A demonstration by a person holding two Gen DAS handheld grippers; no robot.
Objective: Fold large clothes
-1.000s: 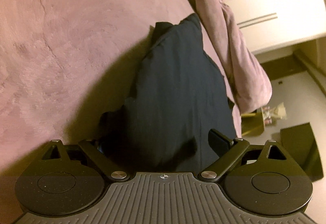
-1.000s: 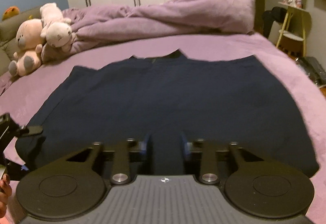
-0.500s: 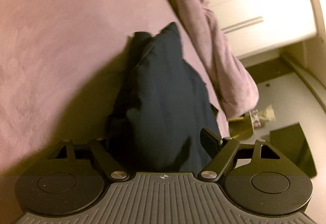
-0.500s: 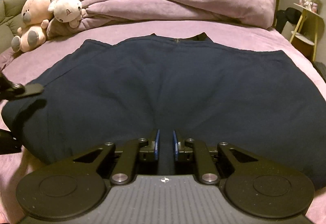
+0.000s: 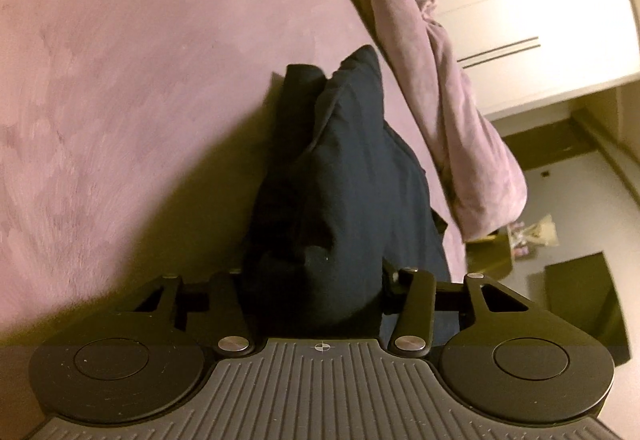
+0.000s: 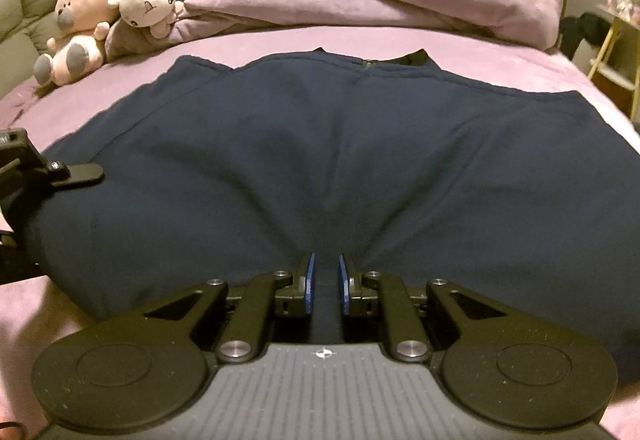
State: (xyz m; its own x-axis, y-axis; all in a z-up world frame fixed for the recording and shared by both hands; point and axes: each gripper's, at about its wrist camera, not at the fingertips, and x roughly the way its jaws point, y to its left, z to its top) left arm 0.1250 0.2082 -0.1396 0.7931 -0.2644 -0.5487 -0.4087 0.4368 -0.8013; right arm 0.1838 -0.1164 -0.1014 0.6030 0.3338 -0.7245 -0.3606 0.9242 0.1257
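Left gripper [image 5: 316,276]: jaws just been closing, now pressed into a bunched edge of the navy garment [image 5: 352,176], fabric bulging up between them. Ahead of it, that cloth rising in a narrow dark ridge over the purple bed [image 5: 120,60]. Right of the ridge, a rumpled purple blanket [image 5: 440,80] trailing off the bed edge; beyond it, a white wardrobe [image 5: 520,0].

Right gripper [image 6: 324,284]: jaws drawn in narrow and just been easing closer, blue pads [image 6: 309,284] clamped on a pinch of the near hem, creases fanning outward from the grip. Directly ahead, the garment spread flat and wide across the bed, its collar at the far edge. To the left of this gripper, one finger of the left gripper resting on the garment's left edge. Far left beyond the cloth, 2 plush toys [image 6: 104,12] stacked against the heaped blanket. Far right, a small yellow-legged stand [image 6: 616,36] beside the bed.
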